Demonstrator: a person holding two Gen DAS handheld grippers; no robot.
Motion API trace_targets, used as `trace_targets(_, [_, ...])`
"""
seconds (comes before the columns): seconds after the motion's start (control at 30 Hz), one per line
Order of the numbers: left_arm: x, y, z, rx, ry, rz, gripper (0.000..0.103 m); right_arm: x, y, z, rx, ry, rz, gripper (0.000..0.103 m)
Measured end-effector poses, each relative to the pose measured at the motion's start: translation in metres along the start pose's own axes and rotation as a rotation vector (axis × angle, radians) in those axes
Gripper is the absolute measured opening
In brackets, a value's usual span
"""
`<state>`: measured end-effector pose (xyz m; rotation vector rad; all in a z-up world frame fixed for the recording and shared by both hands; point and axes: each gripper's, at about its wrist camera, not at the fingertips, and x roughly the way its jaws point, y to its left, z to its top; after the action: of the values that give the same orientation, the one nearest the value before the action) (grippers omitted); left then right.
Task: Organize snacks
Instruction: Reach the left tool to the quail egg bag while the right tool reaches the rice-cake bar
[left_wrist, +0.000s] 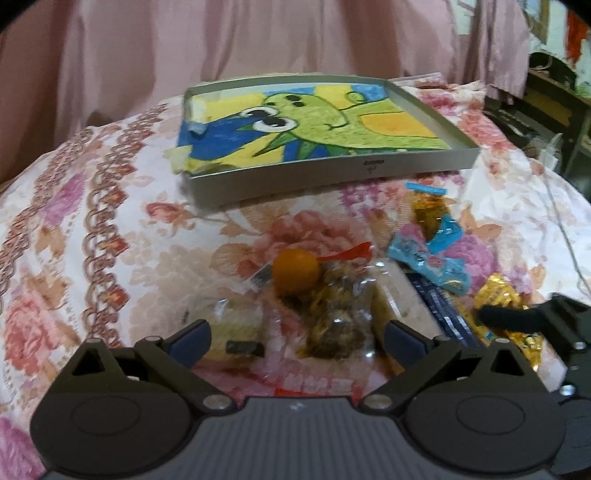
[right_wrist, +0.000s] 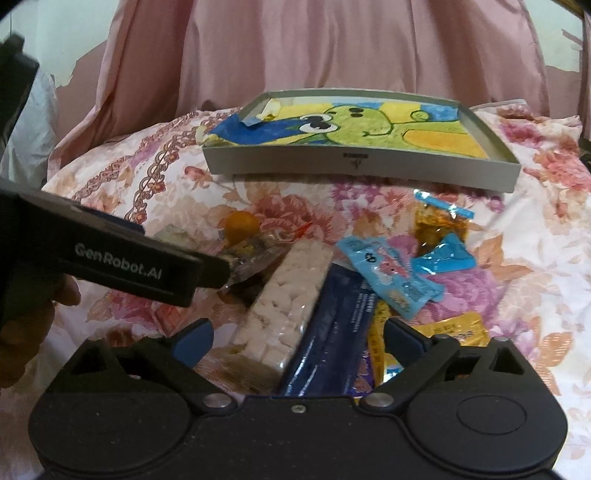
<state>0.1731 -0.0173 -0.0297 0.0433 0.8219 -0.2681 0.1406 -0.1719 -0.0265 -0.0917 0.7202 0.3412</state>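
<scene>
Snack pile (right_wrist: 332, 280) heaped on floral cloth (left_wrist: 92, 221), near the front wall of grey tray (right_wrist: 369, 162) with cartoon liner | dark blue bar (right_wrist: 332, 332) print unreadable; "GenRobot.AI" on left gripper (right_wrist: 221, 273) | bare cloth left of pile | left gripper over clear packet (left_wrist: 332, 314), jaws wide | right gripper (right_wrist: 299, 336) wide, straddling blue bar.
</scene>
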Motion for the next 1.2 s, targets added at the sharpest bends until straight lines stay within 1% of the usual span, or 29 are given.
trace_targets(0.1, [0.002,-0.003,0.002,0.021,0.001,-0.039,0.096,0.004,0.003,0.000,-0.004,0.001,0.004,0.091])
trace_targets(0.2, [0.008,-0.004,0.006,0.026,0.017,-0.067,0.089,0.007,0.004,0.000,-0.003,-0.002,0.002,0.089])
trace_targets(0.27, [0.010,-0.004,0.008,0.024,0.020,-0.081,0.087,0.007,0.005,0.000,-0.007,-0.008,-0.003,0.087])
trace_targets(0.33, [0.012,-0.005,0.010,0.031,0.018,-0.088,0.082,0.008,0.006,0.001,-0.008,-0.014,-0.003,0.085])
trace_targets(0.37, [0.013,-0.006,0.011,0.034,0.020,-0.089,0.081,0.008,0.007,0.001,-0.010,-0.017,-0.001,0.082])
trace_targets(0.47, [0.017,-0.006,0.014,0.033,0.031,-0.082,0.074,0.010,0.009,0.002,-0.017,-0.013,0.013,0.076])
trace_targets(0.53, [0.021,-0.005,0.015,0.022,0.046,-0.081,0.066,0.012,0.011,0.001,-0.021,-0.008,0.019,0.075])
trace_targets(0.57, [0.023,-0.004,0.016,0.015,0.055,-0.080,0.064,0.012,0.013,0.001,-0.026,-0.009,0.019,0.075])
trace_targets(0.7, [0.027,0.001,0.015,-0.011,0.073,-0.091,0.061,0.014,0.013,0.002,-0.018,-0.003,0.024,0.075])
trace_targets(0.87, [0.030,0.003,0.015,-0.023,0.090,-0.095,0.057,0.018,0.014,0.002,-0.048,0.012,-0.017,0.075])
trace_targets(1.0, [0.026,0.005,0.016,-0.022,0.091,-0.099,0.053,0.019,0.017,0.001,-0.083,0.024,-0.044,0.069])
trace_targets(1.1, [0.022,0.008,0.016,-0.015,0.087,-0.098,0.052,0.016,0.015,0.003,-0.053,0.030,-0.028,0.067])
trace_targets(1.2, [0.020,0.011,0.016,-0.023,0.101,-0.099,0.052,0.013,0.013,0.003,-0.020,0.032,0.024,0.066])
